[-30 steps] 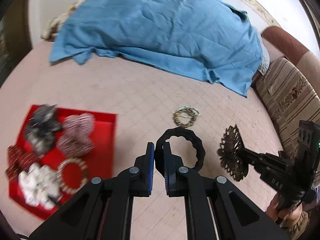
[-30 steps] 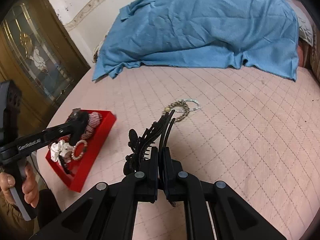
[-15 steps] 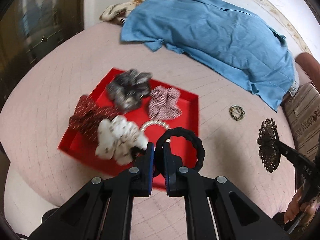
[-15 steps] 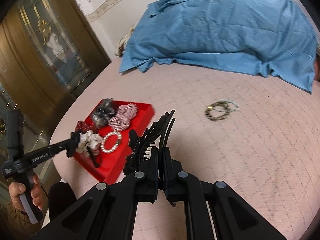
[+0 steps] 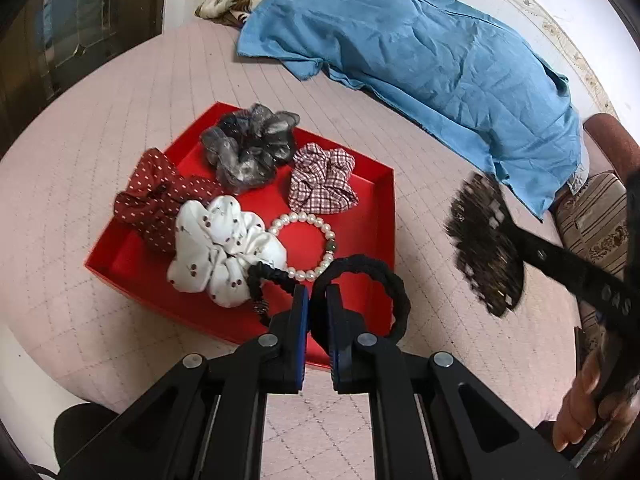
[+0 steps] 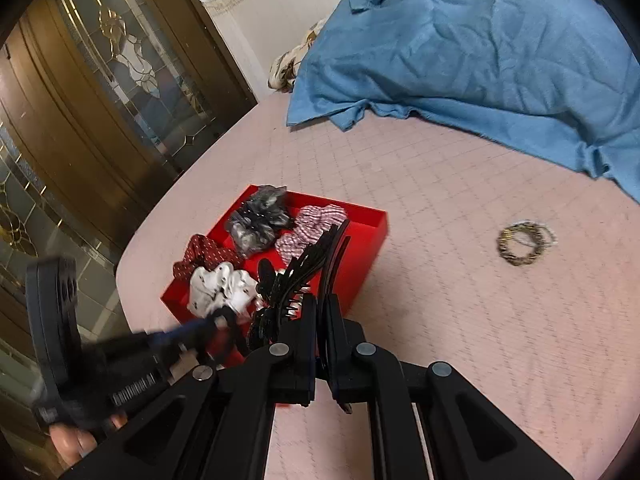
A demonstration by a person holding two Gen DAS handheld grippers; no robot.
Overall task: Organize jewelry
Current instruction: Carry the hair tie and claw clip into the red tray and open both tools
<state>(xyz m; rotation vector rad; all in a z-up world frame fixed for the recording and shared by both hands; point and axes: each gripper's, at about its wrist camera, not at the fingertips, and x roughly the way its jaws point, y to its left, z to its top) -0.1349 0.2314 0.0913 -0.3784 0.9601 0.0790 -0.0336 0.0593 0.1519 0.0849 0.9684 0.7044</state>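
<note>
**Both grippers bringing pieces to the red tray**

The left gripper (image 5: 318, 308) is pinching a black hair tie (image 5: 368, 276) over the near edge of the red tray (image 5: 384, 216). The right gripper (image 6: 320, 320) is clamping a black hair claw (image 6: 304, 276) just above the tray's near side. Next, each likely needs lowering over bare red floor, then opening. A beaded bracelet (image 6: 524, 242) is lying well apart from the tray.

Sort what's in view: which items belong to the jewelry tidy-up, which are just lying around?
Job:
- red tray with scrunchies and pearl bracelet
- black hair tie, in left claw
- black hair clip, in right claw
- beaded bracelets loose on the bed

Lying about:
- blue shirt
- patterned cloth behind it
- striped cushion
</note>
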